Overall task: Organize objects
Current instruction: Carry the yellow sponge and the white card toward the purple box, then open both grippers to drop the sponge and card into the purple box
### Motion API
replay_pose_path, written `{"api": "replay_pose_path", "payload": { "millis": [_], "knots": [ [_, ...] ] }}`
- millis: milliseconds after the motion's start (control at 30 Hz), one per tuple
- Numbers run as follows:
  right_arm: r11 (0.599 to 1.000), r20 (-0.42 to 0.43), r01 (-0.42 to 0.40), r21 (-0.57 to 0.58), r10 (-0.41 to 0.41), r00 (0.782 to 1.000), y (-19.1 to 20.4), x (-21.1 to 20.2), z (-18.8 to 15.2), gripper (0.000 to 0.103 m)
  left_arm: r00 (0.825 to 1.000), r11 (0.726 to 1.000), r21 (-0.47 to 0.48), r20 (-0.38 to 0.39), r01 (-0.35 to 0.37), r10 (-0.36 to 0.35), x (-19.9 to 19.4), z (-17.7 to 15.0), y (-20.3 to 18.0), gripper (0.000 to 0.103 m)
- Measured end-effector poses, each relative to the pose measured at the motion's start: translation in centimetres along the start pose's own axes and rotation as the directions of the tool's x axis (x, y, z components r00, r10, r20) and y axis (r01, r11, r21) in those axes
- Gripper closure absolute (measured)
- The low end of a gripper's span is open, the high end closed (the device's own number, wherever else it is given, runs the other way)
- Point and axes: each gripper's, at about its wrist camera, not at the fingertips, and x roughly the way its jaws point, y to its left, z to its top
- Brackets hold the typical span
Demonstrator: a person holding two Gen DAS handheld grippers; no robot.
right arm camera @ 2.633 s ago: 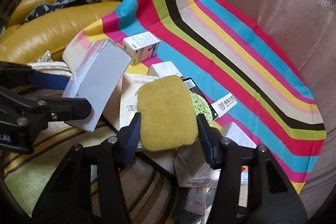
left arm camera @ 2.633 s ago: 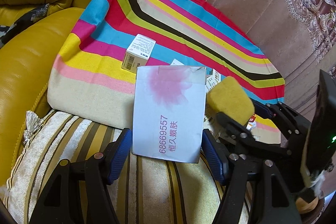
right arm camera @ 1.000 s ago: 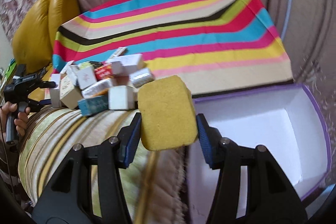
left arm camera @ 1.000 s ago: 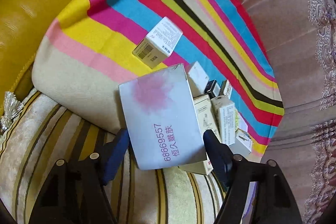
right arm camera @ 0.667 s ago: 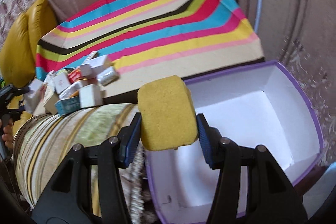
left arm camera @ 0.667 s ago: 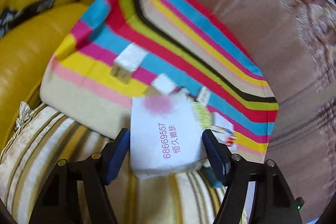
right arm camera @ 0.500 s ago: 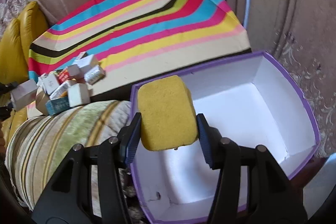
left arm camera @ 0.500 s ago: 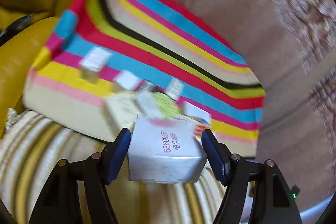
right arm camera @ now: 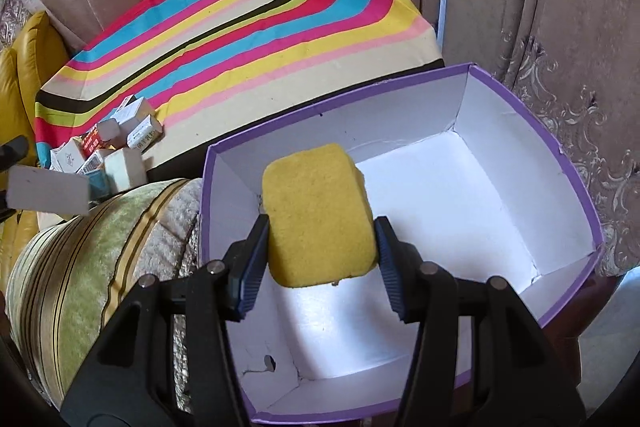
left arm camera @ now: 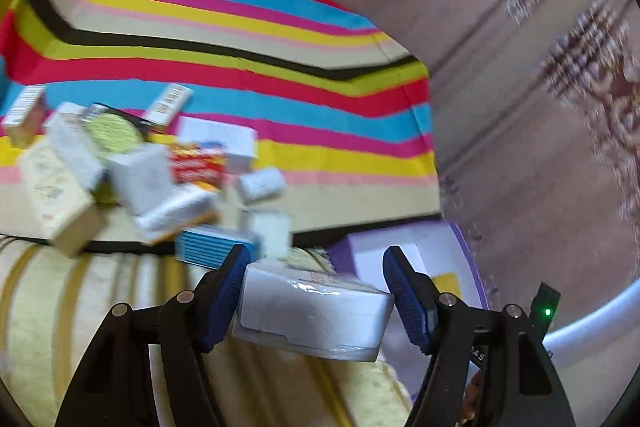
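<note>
In the left wrist view, the left gripper is clamped on a white carton low in the centre of the frame, both blue pads against its ends; the carton's long axis runs across the frame from pad to pad, its far end tipped slightly down to the right. Above it, at middle left, a blurred heap of small boxes lies on the striped cloth, and a corner of the purple box shows at lower right, near but not under the carton. This hand looks to be mid-carry, and its next move calls for bringing the carton over the box opening before letting go. In the right wrist view, the right gripper is closed on a yellow sponge at frame centre, which hangs over the open purple box's white interior near its left wall; the sponge's long axis points away from the camera, up the frame. This hand seems at the placing step: lower a little, then part the jaws so the sponge drops flat onto the box floor, clear of the wall. The white carton shows small at the left edge.
</note>
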Motion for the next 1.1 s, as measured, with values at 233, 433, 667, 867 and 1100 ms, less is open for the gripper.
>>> {"api": "replay_pose_path", "payload": {
  "millis": [233,433,667,867,1100],
  "knots": [
    [1.000,-0.008,0.009,0.017,-0.009,1.000,-1.1,0.3,-0.3,0.048,0.994,0.994,0.071,-0.072,0.085,-0.080,3.1,-1.4,-4.4,0.034],
    [0.999,-0.023,0.030,0.027,-0.029,0.999,-1.9,0.6,-0.8,0.048,0.975,0.984,0.073,-0.164,0.164,-0.150,6.2,-2.6,-6.8,0.034],
    [0.996,-0.039,0.075,0.041,-0.073,0.997,-3.2,0.6,-1.1,0.047,0.951,0.971,0.092,-0.242,0.219,-0.191,8.9,-3.0,-8.9,0.033],
    [0.993,-0.041,0.108,0.055,-0.105,0.994,-3.6,0.4,-1.0,0.032,0.950,0.973,0.083,-0.249,0.214,-0.187,9.2,-3.0,-8.9,0.019],
    [0.991,-0.027,0.126,0.040,-0.125,0.992,-3.0,0.0,-0.8,0.021,0.969,0.976,0.105,-0.179,0.190,-0.170,7.6,-2.4,-7.7,0.019]
  ]
}}
